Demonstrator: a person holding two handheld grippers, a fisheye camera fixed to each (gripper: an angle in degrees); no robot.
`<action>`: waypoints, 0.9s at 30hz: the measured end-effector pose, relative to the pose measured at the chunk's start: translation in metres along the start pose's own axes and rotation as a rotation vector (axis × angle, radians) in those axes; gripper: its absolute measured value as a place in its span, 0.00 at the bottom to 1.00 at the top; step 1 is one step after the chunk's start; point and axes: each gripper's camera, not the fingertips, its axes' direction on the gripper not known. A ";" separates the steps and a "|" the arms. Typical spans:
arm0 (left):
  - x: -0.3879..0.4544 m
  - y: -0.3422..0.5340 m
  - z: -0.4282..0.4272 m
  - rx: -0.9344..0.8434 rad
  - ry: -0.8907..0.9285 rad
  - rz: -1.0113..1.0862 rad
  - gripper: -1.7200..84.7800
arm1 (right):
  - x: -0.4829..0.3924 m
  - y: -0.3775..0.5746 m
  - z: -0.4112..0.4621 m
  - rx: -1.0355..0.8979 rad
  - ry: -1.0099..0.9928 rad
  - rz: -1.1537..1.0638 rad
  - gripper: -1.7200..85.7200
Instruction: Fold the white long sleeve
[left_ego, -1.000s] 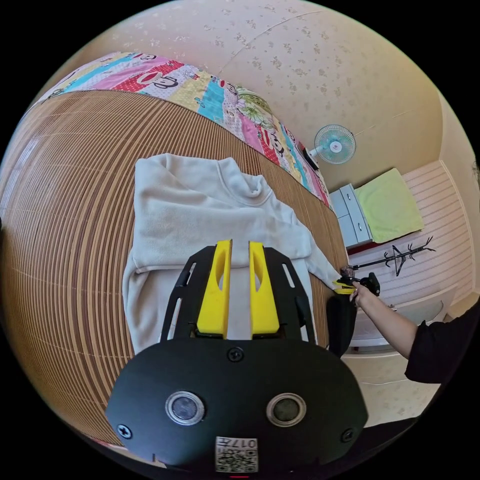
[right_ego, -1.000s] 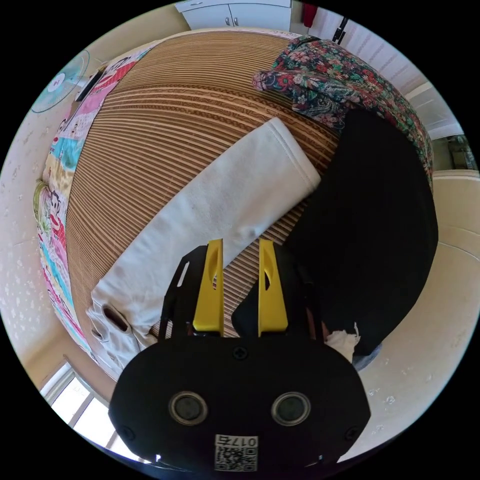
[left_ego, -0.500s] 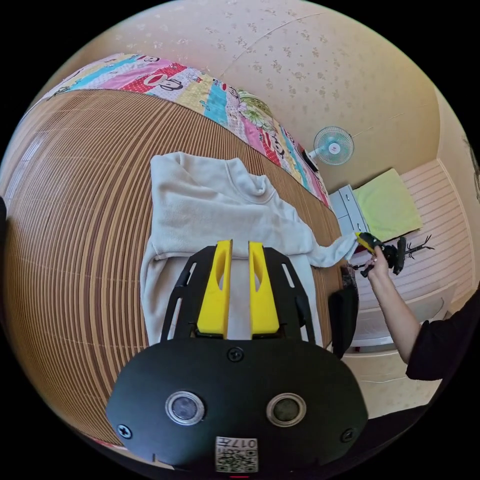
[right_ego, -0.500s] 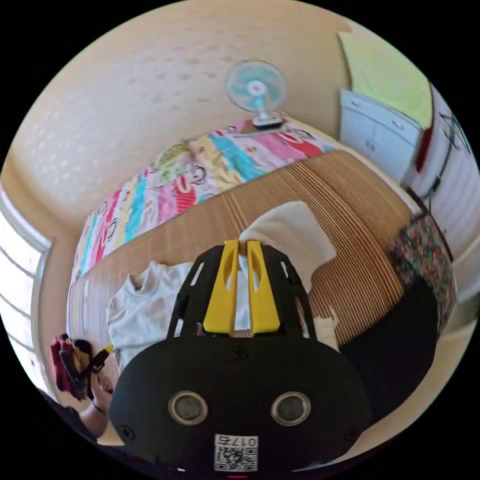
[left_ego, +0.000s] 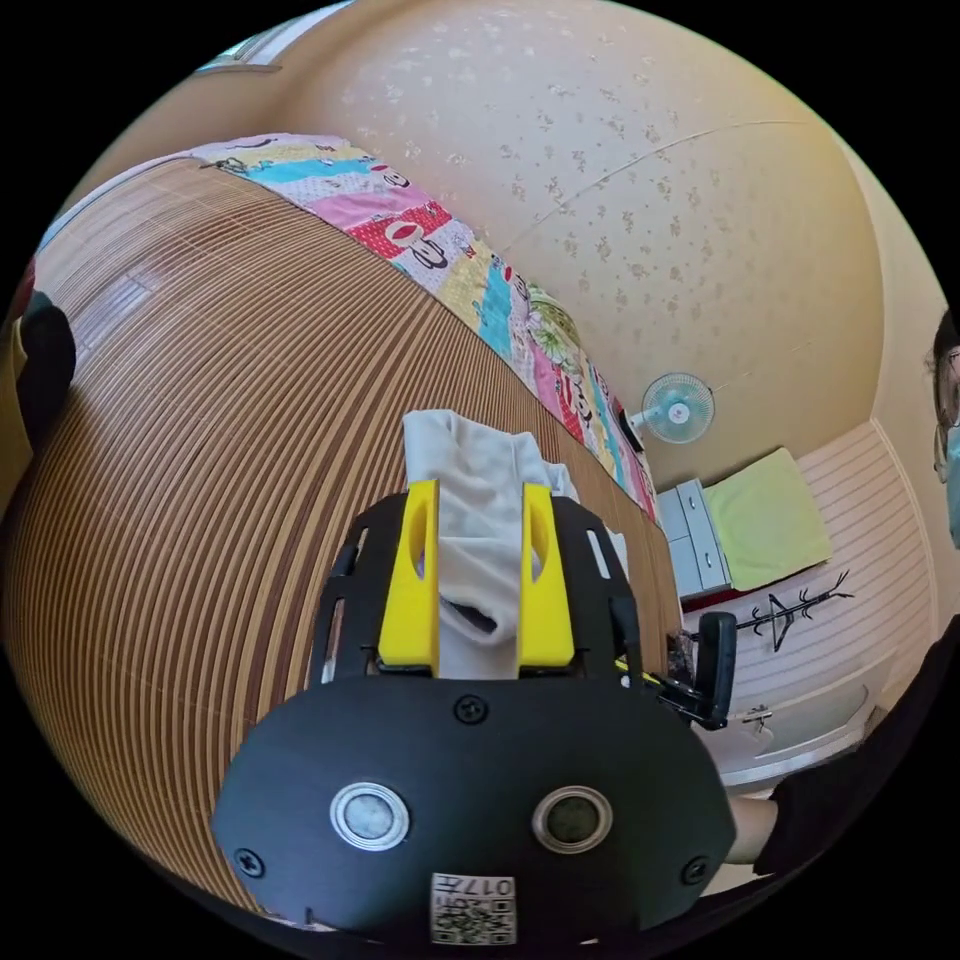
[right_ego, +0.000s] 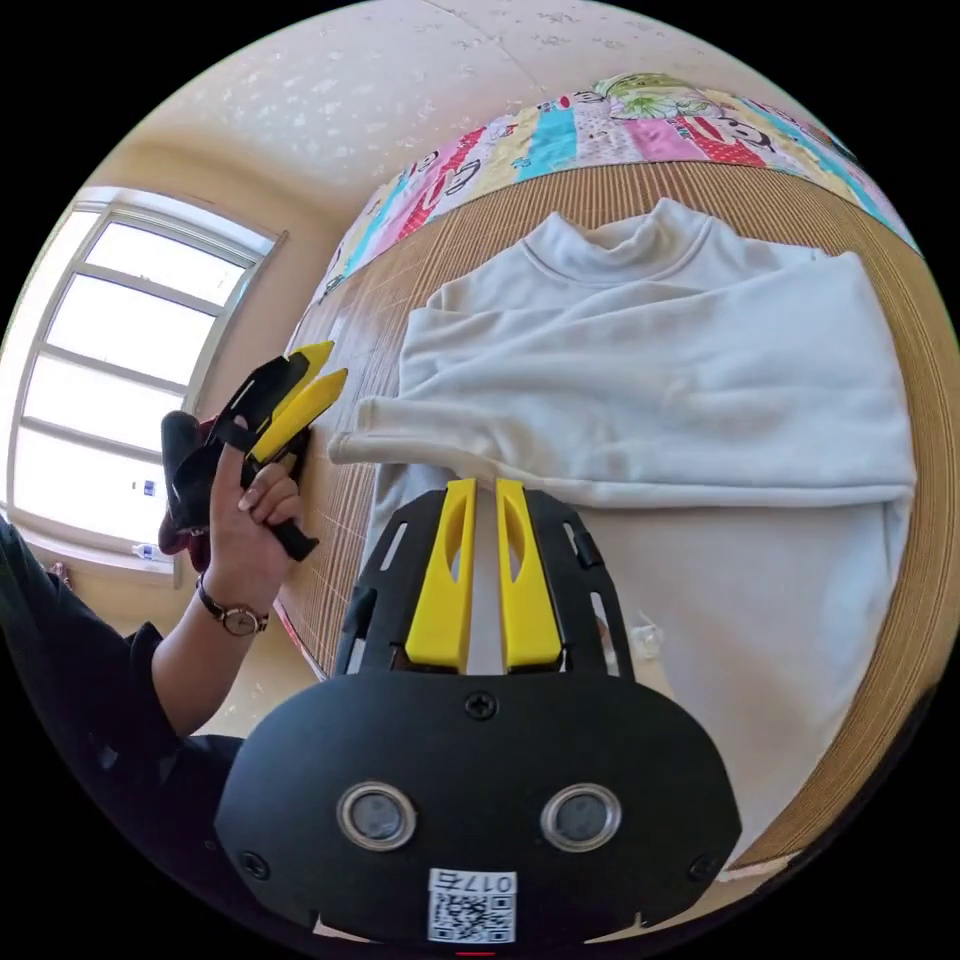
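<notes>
The white long sleeve (right_ego: 690, 560) lies flat on a bamboo mat (right_ego: 905, 330), collar toward the patterned quilt. One sleeve (right_ego: 620, 450) is laid straight across the chest, its cuff (right_ego: 350, 440) at the shirt's edge. My right gripper (right_ego: 478, 485) has its jaws nearly together on that sleeve's near edge. My left gripper (right_ego: 325, 365), held in a hand (right_ego: 245, 510), hovers beside the cuff with its jaws apart. In the left gripper view its jaws (left_ego: 480, 490) stand open low over the mat, and the shirt (left_ego: 470, 470) with the cuff opening shows between them, unpressed.
A colourful quilt (left_ego: 440, 240) runs along the mat's far side against the wall. A fan (left_ego: 678, 408) and a white cabinet (left_ego: 695, 540) stand in the corner. A window (right_ego: 110, 330) is behind the person's arm. Bare mat (left_ego: 200, 400) stretches wide beside the shirt.
My right gripper shut on the outstretched sleeve and carried it across onto the chest. My left gripper dropped low beside the shirt and its jaws opened wider.
</notes>
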 end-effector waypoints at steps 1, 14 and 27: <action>-0.004 -0.003 0.010 -0.054 -0.039 -0.035 0.17 | 0.002 0.008 -0.010 0.016 0.040 0.002 0.04; -0.016 0.041 0.024 -0.160 -0.138 -0.120 0.11 | 0.091 -0.045 -0.071 0.272 0.458 0.220 0.13; 0.035 -0.025 0.063 -0.171 -0.254 0.084 0.06 | 0.162 -0.056 -0.078 0.239 0.304 0.352 0.09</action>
